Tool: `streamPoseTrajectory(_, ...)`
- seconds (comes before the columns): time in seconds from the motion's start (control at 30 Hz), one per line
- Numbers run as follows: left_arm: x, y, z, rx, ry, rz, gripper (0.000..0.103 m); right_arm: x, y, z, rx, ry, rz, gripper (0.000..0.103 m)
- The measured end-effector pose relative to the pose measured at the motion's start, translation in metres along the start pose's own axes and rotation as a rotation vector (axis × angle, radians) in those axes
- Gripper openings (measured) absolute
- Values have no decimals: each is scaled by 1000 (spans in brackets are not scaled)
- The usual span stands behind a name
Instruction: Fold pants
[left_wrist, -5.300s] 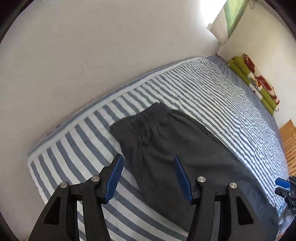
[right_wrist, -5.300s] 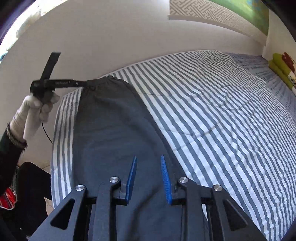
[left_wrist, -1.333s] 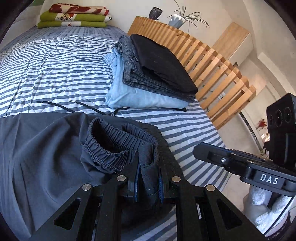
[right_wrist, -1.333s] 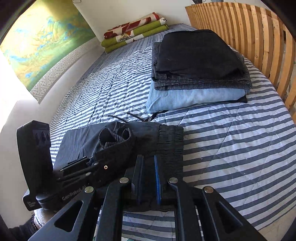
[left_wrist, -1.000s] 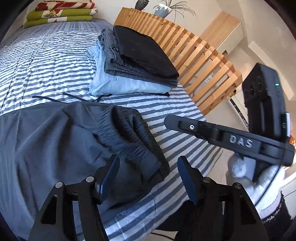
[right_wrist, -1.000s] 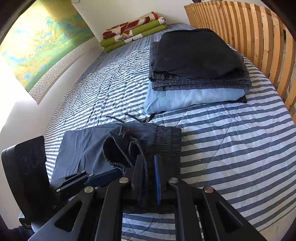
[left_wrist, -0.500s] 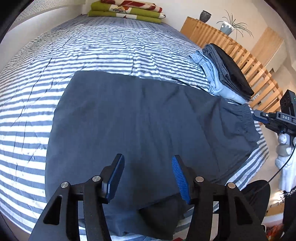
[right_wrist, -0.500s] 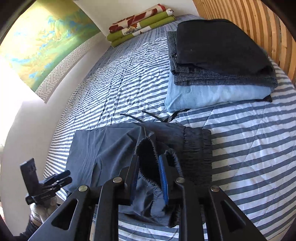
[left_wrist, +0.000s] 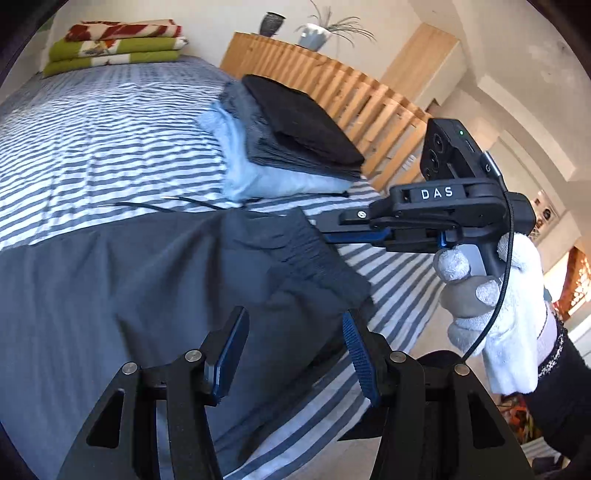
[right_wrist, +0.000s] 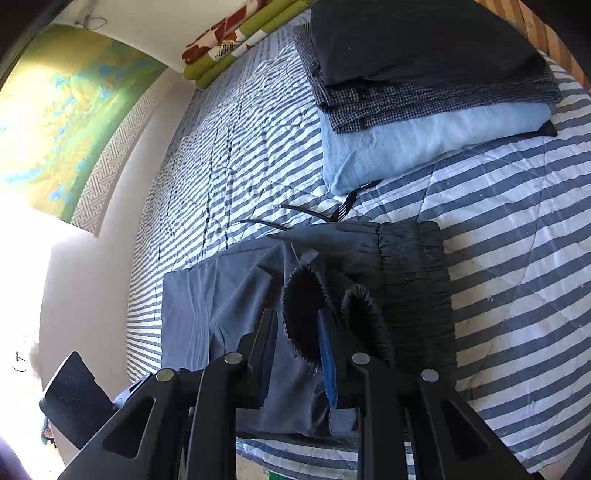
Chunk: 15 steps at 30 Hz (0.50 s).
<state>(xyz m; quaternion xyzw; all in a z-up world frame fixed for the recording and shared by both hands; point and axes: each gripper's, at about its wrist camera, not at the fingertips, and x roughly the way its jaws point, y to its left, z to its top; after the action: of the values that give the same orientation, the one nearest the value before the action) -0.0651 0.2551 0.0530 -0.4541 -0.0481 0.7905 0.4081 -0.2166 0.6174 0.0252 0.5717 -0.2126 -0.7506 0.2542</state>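
The dark grey pants (left_wrist: 155, 280) lie folded on the striped bed (left_wrist: 92, 122). The right gripper (right_wrist: 295, 339), its jaws having just been opening, seemingly still pinches the raised waistband (right_wrist: 306, 306). The left gripper (left_wrist: 295, 332) hangs spread above the cloth, holding nothing.

We see a bed (left_wrist: 92, 122) covered in a blue-and-white striped quilt. On its near edge lie the dark grey pants (left_wrist: 147, 280). Just beyond them sits a stack of folded clothes (left_wrist: 280, 147). At the far end rest folded green-and-red blankets (left_wrist: 114, 46).
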Motion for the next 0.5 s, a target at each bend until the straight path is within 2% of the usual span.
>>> streamPoseTrajectory(0.07, 27, -16, 1, 28, 42, -52, 56, -9, -5, -2, 26, -8, 34, 20)
streamPoseTrajectory(0.13, 51, -28, -4, 49, 86, -73, 56, -13, -10, -2, 46, -6, 53, 20)
streamPoseTrajectory(0.27, 80, -36, -24, 65, 155, -82, 54, 1, -17, 5, 69, 19, 52, 21)
streamPoseTrajectory(0.37, 89, -40, -38, 79, 173, -71, 54, 10, -22, 9, 74, 48, 19, 21)
streamPoseTrajectory(0.43, 91, -44, -43, 102, 164, -50, 54, 11, -24, 10, 72, 48, 31, 21)
streamPoseTrajectory(0.5, 90, -47, -42, 101, 150, -43, 54, 14, -25, 14, 54, 32, -3, 21)
